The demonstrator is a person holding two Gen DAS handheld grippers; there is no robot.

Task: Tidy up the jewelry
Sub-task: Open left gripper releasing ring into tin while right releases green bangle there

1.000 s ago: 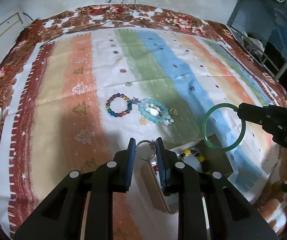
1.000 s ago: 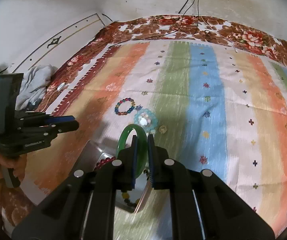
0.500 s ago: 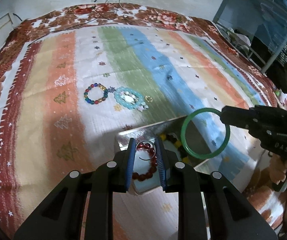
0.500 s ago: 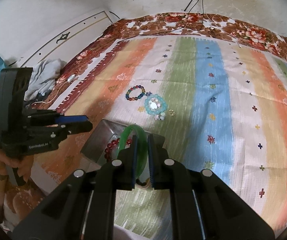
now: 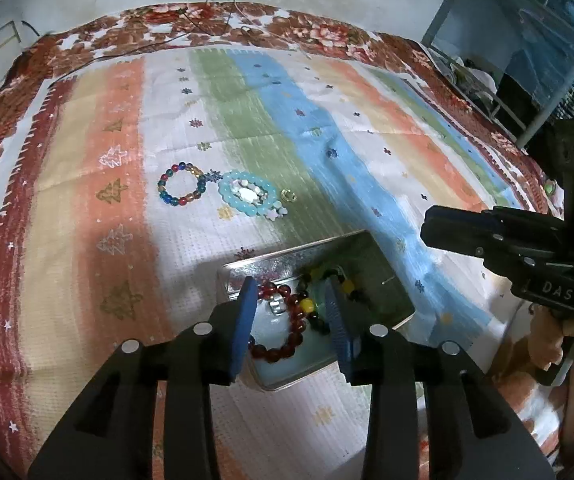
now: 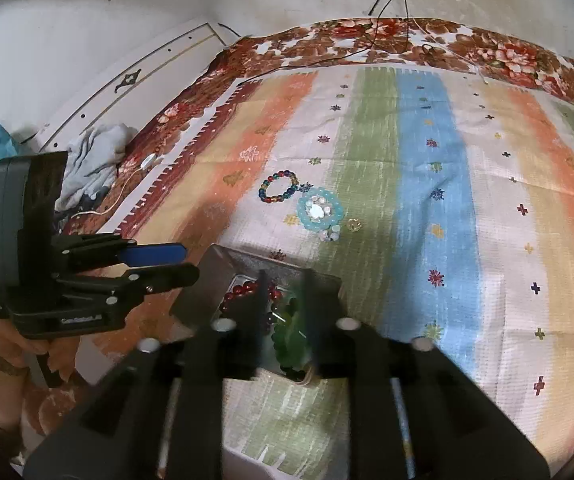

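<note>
A metal tin box (image 5: 383,300) lies on the striped cloth and holds a dark red bead bracelet (image 5: 287,332), a small silver ring (image 5: 277,307) and other beads. My left gripper (image 5: 291,312) is open and empty just above it. My right gripper (image 6: 285,304) is open above the tin box (image 6: 207,288); a green bangle (image 6: 289,336) lies below it in the box, blurred. On the cloth beyond lie a multicoloured bead bracelet (image 5: 181,189), a light blue bead bracelet (image 5: 247,196) and a small gold ring (image 5: 288,195).
The right gripper shows in the left wrist view (image 5: 527,252), at the right over the cloth edge. Grey clothes (image 6: 95,160) lie off the cloth at the left. Cables (image 6: 387,12) run down the wall behind.
Both grippers have opened. The silver ring left my left gripper and lies in the box. The green bangle left my right gripper and dropped into the box.
</note>
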